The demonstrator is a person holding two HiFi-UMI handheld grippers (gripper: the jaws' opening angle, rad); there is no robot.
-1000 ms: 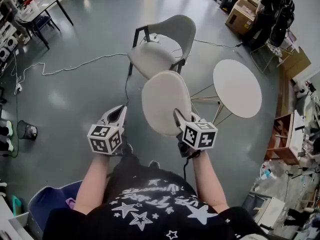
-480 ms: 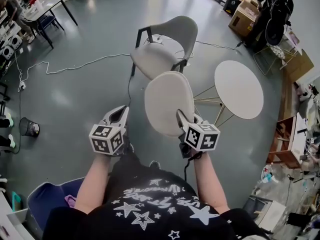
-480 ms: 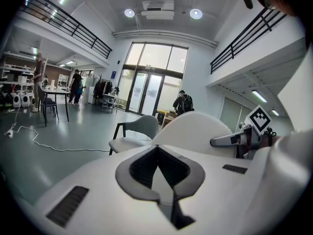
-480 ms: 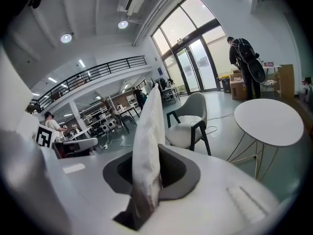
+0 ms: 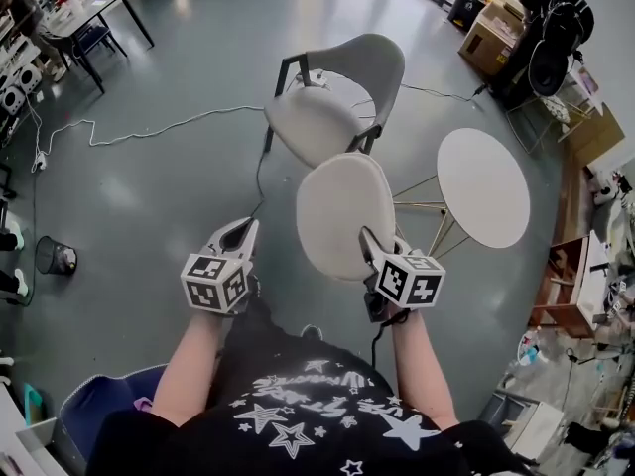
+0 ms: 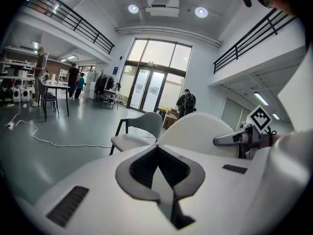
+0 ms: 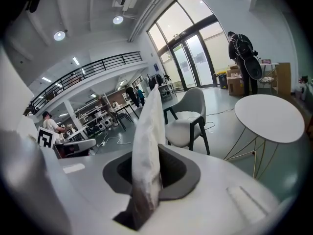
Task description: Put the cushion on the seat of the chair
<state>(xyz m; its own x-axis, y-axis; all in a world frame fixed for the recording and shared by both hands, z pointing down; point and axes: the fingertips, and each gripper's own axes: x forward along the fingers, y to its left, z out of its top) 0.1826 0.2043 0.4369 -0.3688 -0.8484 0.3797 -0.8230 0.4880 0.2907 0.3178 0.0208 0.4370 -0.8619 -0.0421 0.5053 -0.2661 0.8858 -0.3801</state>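
Note:
The white oval cushion (image 5: 343,214) hangs tilted in the air, just in front of the grey chair (image 5: 337,87). Its pale seat (image 5: 313,125) is bare. My right gripper (image 5: 366,240) is shut on the cushion's near right edge. In the right gripper view the cushion (image 7: 149,131) stands on edge between the pads, with the chair (image 7: 188,119) behind it. My left gripper (image 5: 241,232) is to the left of the cushion and apart from it. Its jaws are shut on nothing (image 6: 157,151). The left gripper view shows the cushion (image 6: 195,131) to the right and the chair (image 6: 139,131) ahead.
A round white table (image 5: 483,186) on thin gold legs stands right of the chair. A white cable (image 5: 149,127) snakes over the grey floor at left. A person and cardboard boxes (image 5: 491,33) are at the back right. A blue bag (image 5: 99,405) lies near my feet.
The left gripper has sunk slightly. The right gripper still holds the cushion the same way. Chair and table have drifted a little in the head view.

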